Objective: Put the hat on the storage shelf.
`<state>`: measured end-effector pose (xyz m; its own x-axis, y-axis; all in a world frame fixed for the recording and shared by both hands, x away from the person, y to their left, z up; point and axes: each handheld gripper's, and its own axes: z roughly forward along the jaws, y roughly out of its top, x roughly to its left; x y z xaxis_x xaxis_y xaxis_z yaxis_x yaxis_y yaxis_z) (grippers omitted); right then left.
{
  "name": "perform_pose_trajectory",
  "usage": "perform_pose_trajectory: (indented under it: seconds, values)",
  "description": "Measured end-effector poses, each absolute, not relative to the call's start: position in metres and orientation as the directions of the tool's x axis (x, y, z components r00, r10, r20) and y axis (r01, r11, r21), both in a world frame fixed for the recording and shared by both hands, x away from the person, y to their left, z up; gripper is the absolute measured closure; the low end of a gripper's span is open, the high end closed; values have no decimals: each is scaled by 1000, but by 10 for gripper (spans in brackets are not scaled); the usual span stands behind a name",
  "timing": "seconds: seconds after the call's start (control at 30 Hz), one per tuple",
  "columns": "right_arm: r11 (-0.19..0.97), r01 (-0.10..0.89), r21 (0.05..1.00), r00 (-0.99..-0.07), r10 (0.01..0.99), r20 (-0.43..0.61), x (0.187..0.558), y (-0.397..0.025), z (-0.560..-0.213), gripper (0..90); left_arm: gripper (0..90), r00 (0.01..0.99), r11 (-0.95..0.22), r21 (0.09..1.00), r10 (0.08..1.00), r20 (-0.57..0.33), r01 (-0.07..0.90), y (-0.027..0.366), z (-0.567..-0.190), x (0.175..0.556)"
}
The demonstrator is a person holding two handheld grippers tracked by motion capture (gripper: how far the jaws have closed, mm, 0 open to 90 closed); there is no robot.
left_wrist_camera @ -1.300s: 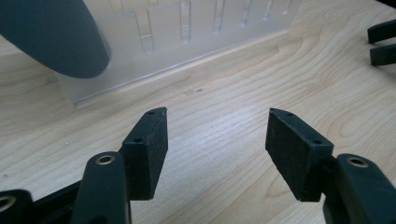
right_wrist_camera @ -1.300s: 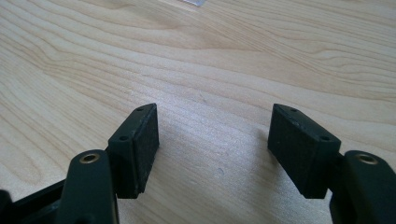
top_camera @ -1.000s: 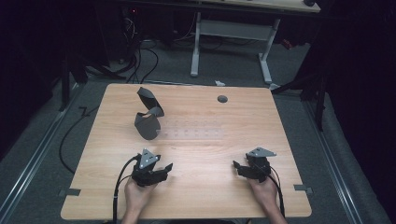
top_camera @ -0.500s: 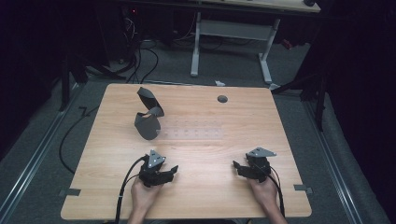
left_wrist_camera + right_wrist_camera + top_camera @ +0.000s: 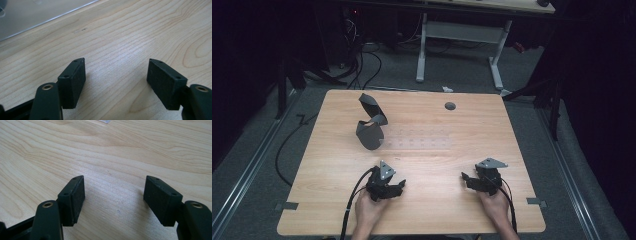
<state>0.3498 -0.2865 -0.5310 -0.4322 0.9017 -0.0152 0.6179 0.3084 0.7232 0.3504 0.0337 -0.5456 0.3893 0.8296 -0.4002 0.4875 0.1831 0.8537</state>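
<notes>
Near the front edge of the wooden table [image 5: 512, 130], a hand holds my left gripper [image 5: 397, 186], and my right gripper [image 5: 467, 180] rests in the other hand. In the left gripper view the left gripper [image 5: 116, 75] is open, with bare wood between its black pads [image 5: 75, 80]. The right gripper [image 5: 113, 193] is also open over bare wood, nothing between its pads [image 5: 160, 197]. A dark grey crumpled sheet-like object [image 5: 370, 126] stands at the table's back left, well away from both grippers.
A faint clear sheet [image 5: 422, 140] lies flat at the table's middle; its edge [image 5: 37, 15] crosses the top left of the left gripper view. A round grommet hole [image 5: 450, 106] is at the back. Cables [image 5: 357, 195] trail off the front edge.
My left gripper has slid a little to the right along the front of the table. The right gripper and the dark object have stayed put.
</notes>
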Motion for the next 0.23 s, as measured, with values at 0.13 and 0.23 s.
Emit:
perform_pose_trajectory:
  seconds: [0.13, 0.23]
  values:
    - [308, 618, 723, -432, 902, -15, 350, -286, -531, 338, 315, 388, 185, 853, 829, -402, 488, 34, -546, 350]
    - [307, 618, 723, -431, 902, -15, 350, -286, -531, 338, 316, 388, 185, 852, 829, -403, 489, 34, -545, 351]
